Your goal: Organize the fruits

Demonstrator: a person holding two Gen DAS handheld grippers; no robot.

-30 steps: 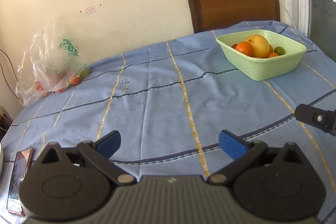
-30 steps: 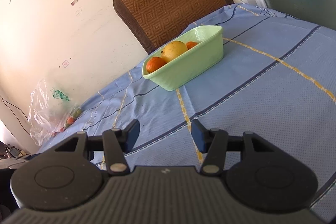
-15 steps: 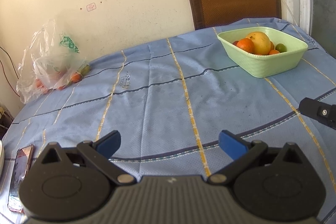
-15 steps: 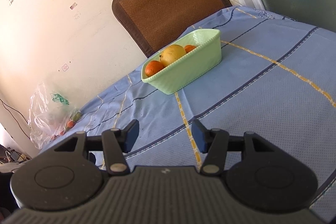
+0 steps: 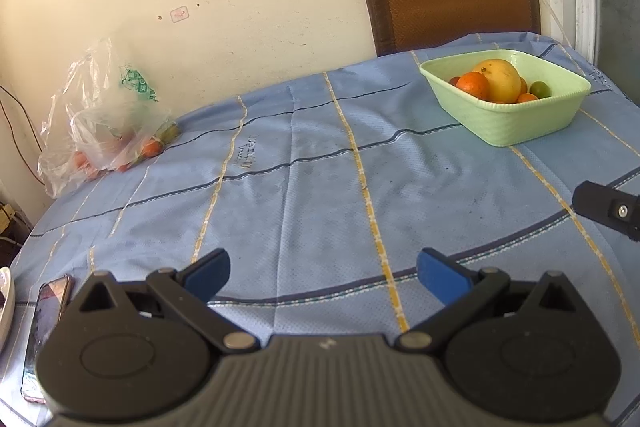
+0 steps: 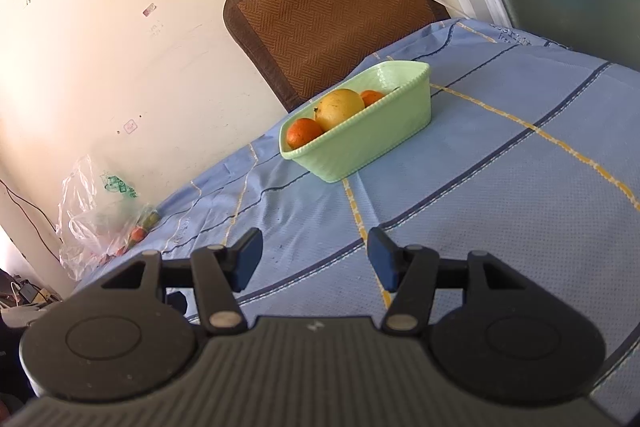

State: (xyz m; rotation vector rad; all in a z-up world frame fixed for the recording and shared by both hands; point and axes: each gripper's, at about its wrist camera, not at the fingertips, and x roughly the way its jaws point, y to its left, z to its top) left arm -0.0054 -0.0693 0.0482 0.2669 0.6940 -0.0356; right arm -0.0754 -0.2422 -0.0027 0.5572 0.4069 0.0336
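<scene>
Both grippers, left [image 5: 322, 275] and right [image 6: 314, 259], hover spread wide and empty over the blue striped tablecloth [image 5: 320, 179], so approaching the crinkly clear plastic fruit bag [image 5: 106, 123] slowly, far from the pale-green plastic basket [image 5: 520, 125], seems wise.

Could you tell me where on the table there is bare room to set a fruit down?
The widest bare cloth lies between the plastic bag and the green basket, reaching back from the left gripper. It is crowded by the phone at the near left edge.
</scene>
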